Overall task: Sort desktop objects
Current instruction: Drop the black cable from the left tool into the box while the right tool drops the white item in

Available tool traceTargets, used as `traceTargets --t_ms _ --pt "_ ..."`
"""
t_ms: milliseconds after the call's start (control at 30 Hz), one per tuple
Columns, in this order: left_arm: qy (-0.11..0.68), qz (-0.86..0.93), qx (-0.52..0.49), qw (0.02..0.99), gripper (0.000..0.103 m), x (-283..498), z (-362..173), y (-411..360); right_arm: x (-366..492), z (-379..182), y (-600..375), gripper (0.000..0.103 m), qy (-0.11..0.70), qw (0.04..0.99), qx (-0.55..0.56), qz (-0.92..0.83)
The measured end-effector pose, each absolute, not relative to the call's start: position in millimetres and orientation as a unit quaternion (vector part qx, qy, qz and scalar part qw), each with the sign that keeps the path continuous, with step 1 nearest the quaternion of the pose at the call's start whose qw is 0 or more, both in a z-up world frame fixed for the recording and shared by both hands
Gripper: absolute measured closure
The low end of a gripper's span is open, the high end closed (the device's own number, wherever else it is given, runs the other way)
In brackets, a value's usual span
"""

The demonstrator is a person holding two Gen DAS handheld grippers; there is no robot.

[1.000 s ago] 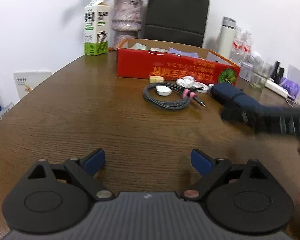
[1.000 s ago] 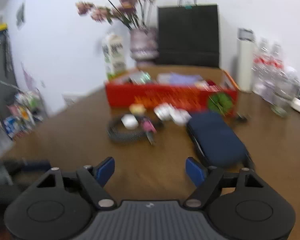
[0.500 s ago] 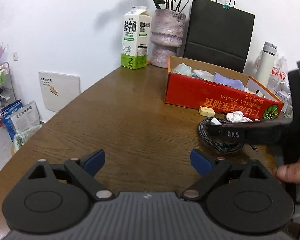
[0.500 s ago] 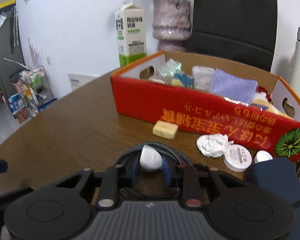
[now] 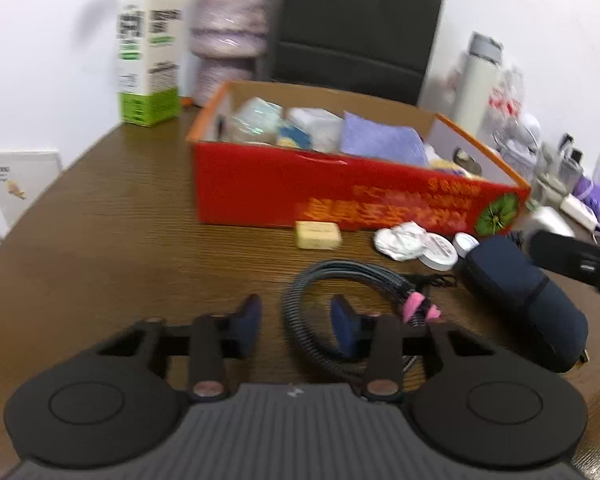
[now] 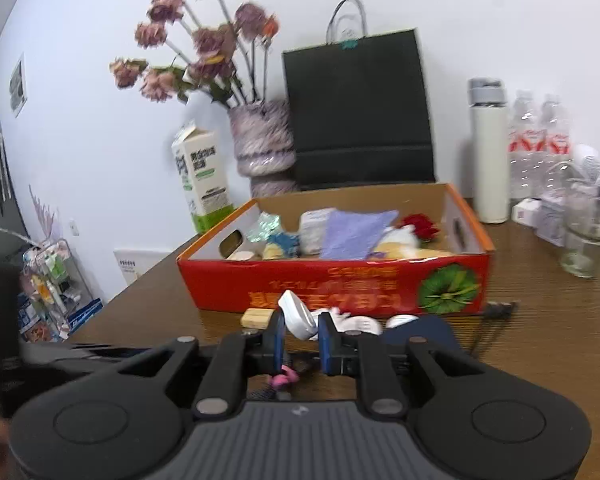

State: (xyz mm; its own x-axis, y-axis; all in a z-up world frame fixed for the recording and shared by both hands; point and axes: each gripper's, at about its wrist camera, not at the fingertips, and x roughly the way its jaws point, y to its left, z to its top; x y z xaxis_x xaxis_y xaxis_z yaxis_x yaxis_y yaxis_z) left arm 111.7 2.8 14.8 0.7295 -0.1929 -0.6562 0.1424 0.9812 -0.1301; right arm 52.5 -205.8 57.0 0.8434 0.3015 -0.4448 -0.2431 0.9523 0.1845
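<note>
Red cardboard box [image 6: 332, 284]: already part-filled. Your right gripper [image 6: 301, 338] pinched a small white plastic case [image 6: 296, 314], lifted before that box. Your left gripper [image 5: 296, 322], closing, straddled the grey braided cable coil [image 5: 340, 280] without pinching it. In front of that box lay a yellow block [image 5: 318, 235], crumpled tissue [image 5: 400, 238], white lids [image 5: 440, 250] and a navy pouch [image 5: 520, 296].

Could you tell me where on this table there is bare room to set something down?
The table is bare left of the red box, from the milk carton toward the near edge. In front of the box it is crowded: coiled cable, navy pouch, white lids.
</note>
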Motion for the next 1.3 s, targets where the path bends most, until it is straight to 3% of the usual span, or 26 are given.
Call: traceTargets --t_ms 33,67,333,500,633,800,933,967,1033,1067,1100,1167,1300 --pt "0.36 -0.091 -0.033 0.928 0.074 115 12 -2 50 58 -209 0.087 0.242 0.958 0.056 0.142" --pt "0.352 -0.079 -0.023 0.932 0.093 113 10 -7 48 59 -212 0.087 0.242 0.959 0.054 0.14" --pt "0.279 -0.113 -0.033 0.953 0.094 83 59 0 55 100 -235 0.087 0.196 0.972 0.053 0.121" --pt "0.244 -0.134 -0.067 0.958 0.094 116 114 12 108 133 -250 0.087 0.185 0.974 0.06 0.117" --pt "0.263 -0.106 -0.054 0.957 0.095 189 132 0 195 128 -250 0.087 0.255 0.961 0.051 0.095" --pt "0.374 -0.069 -0.036 0.924 0.093 285 87 -12 290 87 -245 0.087 0.382 0.922 0.032 0.061" --pt "0.377 -0.057 -0.026 0.924 0.089 309 67 -17 330 56 -228 0.086 0.427 0.903 -0.031 0.031" --pt "0.371 -0.067 -0.016 0.926 0.084 305 70 -19 334 52 -225 0.084 0.433 0.9 -0.037 0.03" --pt "0.339 -0.083 -0.005 0.937 0.061 293 82 -19 331 55 -223 0.083 0.431 0.901 -0.046 0.026" --pt "0.317 -0.085 0.001 0.945 0.044 283 89 -17 323 61 -222 0.08 0.412 0.91 -0.045 0.029" --pt "0.296 -0.084 0.009 0.951 0.035 274 97 -16 315 68 -223 0.068 0.396 0.917 -0.041 0.032" --pt "0.278 -0.074 0.021 0.958 0.034 254 108 -12 294 83 -223 0.05 0.363 0.93 -0.033 0.036" --pt "0.28 -0.08 -0.006 0.957 0.021 210 116 1 241 105 -219 0.044 0.318 0.946 -0.013 0.058"
